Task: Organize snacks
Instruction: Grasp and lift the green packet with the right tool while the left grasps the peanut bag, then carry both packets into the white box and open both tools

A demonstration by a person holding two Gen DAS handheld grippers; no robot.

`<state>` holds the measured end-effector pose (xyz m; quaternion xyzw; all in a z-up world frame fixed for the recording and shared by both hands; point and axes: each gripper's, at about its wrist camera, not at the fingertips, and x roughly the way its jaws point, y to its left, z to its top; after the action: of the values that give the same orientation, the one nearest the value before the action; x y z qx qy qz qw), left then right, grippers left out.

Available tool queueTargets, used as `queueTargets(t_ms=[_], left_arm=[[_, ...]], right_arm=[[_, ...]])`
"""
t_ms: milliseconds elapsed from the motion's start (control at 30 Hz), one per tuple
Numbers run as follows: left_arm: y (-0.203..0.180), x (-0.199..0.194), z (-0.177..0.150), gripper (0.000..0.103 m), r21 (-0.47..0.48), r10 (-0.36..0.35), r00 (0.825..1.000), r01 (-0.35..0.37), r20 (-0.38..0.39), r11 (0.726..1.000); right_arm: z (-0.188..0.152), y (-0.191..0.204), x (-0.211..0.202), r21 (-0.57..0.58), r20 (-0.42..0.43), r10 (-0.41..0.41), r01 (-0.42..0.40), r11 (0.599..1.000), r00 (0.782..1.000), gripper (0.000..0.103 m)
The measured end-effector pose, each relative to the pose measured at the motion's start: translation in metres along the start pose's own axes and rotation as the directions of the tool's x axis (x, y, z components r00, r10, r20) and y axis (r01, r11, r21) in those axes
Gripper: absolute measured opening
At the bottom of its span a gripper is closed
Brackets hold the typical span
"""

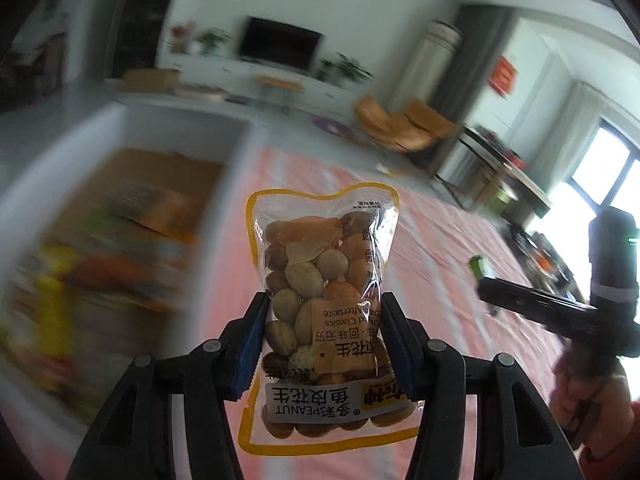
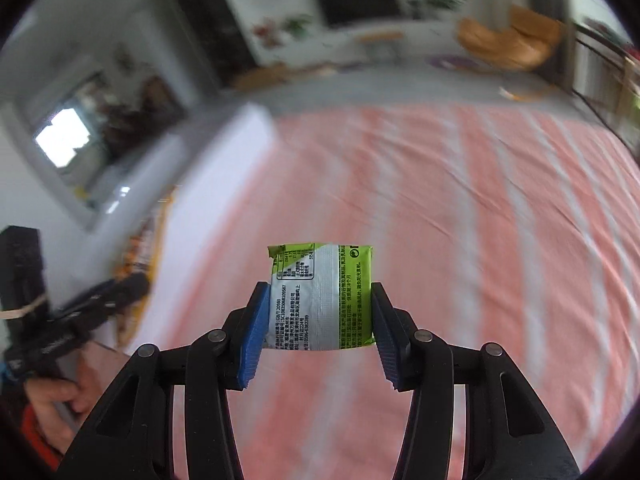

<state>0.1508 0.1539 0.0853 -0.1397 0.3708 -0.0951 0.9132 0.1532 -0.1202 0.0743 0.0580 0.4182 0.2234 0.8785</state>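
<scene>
A clear, yellow-edged bag of peanuts (image 1: 324, 312) is clamped between the blue ribbed pads of the left gripper (image 1: 322, 344), held upright and lifted off the pink-and-white striped cloth (image 1: 420, 240) that covers the surface below. A small green-and-silver snack packet (image 2: 320, 298) is pinched in the same way by the right gripper (image 2: 318, 330), its crimped foil seam turned toward the camera and printed text seen on it; it too is raised clear of the cloth. At the left edge of the cloth a white box (image 1: 224, 168) is found, its wall rising above the fabric; inside it a brown cardboard piece and blurred orange, yellow and green wrappers can be made out, though they cannot be told apart. In the left wrist view the right gripper is seen at the far right, gripped by a hand (image 1: 580, 392) above a red sleeve. The cloth is wrinkled, with soft creases running across its stripes. Beyond it a grey floor, a white low cabinet (image 1: 256, 72) bearing a dark television (image 1: 280, 42) and potted plants, a tan lounge chair (image 1: 400, 124) and a bright window (image 1: 600, 184) at the right are seen. Nothing is seen between the held packets and the box.
</scene>
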Motion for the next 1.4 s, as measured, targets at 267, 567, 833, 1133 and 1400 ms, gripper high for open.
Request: queueTargets(t_ms=[267, 567, 833, 1133, 1400], left_arm=[[0.135, -0.037, 0.013, 0.058, -0.065, 0.357, 0.933, -0.359, -0.049, 0.931], [0.161, -0.049, -0.008, 0.088, -0.056, 0.425, 0.905, -0.426, -0.035, 0.903], [0.117, -0.069, -0.002, 0.1, -0.053, 0.505, 0.859, -0.502, 0.078, 0.863], [0.14, -0.108, -0.004, 0.103, -0.255, 0.591, 0.806, -0.564, 0.04, 0.786], [0.143, -0.101, -0.009, 0.103, -0.175, 0.646, 0.763, -0.632, 0.032, 0.755]], right_arm=[[0.052, 0.194, 0.071, -0.243, -0.06, 0.22, -0.228, 0.943, 0.974, 0.051], [0.031, 0.246, 0.146, -0.299, -0.185, 0.157, -0.208, 0.931, 0.97, 0.071], [0.035, 0.236, 0.112, -0.341, -0.12, 0.126, -0.16, 0.926, 0.985, 0.079], [0.03, 0.255, 0.104, -0.398, -0.125, 0.044, -0.091, 0.913, 0.991, 0.081], [0.03, 0.257, 0.107, -0.37, -0.134, 0.002, -0.052, 0.928, 0.991, 0.082]])
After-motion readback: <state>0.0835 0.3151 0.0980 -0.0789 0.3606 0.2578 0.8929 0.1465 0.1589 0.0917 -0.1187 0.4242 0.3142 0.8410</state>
